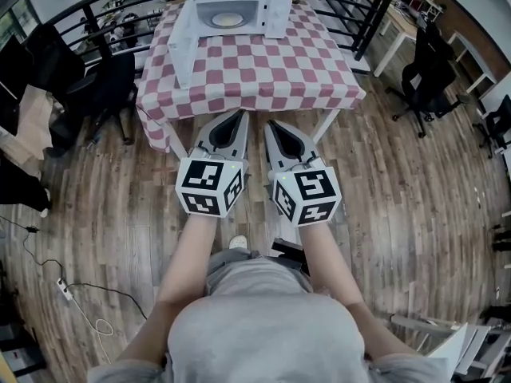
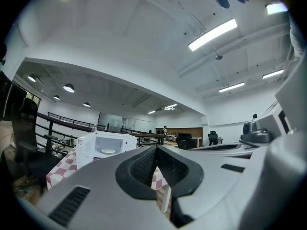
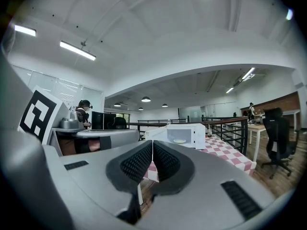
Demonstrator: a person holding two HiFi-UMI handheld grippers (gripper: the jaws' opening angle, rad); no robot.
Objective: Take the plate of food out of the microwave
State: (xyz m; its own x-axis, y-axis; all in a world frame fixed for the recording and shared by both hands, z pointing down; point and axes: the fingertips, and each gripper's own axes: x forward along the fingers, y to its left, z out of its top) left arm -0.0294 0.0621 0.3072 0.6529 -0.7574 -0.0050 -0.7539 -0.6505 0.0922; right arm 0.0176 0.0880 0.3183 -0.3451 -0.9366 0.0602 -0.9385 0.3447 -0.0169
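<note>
We see one microwave, door open, holding one plate, on one table. Our left tongs and right tongs are both pressed together, empty.

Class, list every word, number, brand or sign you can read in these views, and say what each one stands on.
No readable text anywhere.
Marker cubes: black-and-white square patterns only, no letters or digits.
Microwave: any brand or panel label is too small to read.
</note>
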